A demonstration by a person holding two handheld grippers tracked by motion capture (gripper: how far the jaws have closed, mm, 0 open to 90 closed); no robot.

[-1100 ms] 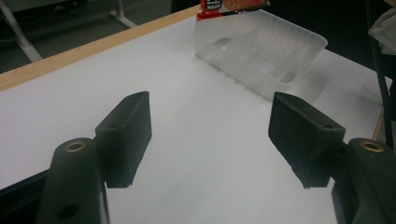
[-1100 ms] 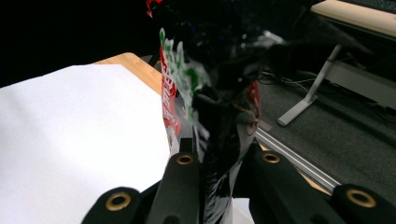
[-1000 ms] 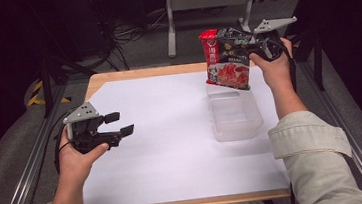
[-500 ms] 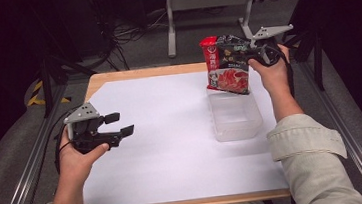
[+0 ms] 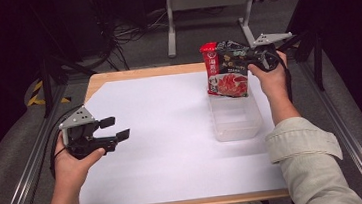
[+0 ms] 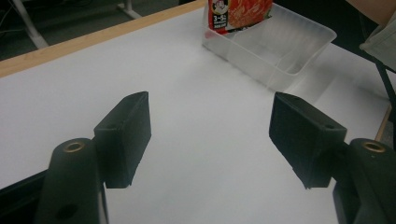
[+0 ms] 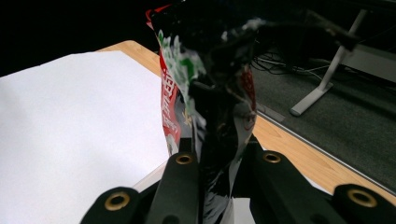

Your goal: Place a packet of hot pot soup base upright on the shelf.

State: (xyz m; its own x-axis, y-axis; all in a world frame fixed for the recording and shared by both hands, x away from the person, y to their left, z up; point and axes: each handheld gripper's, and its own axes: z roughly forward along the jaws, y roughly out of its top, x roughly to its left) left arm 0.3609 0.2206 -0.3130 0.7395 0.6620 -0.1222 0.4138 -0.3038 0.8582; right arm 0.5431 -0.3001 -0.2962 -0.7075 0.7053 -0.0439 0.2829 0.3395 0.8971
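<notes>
As the right gripper, clamped tight on the red snack packet, sinks lower than a second ago, the packet's bottom edge dips into the clear tub, so release looks close, while the left gripper waits wide open and empty.

The right gripper sits at the table's far right, jaws clamped on a snack packet that hangs from it. Directly beneath the packet, nearer the person, stands a clear tub; the packet's lower edge dips over the tub's far end. Well off to the left, the left gripper hovers over the white sheet, jaws spread and pointing toward the tub.
</notes>
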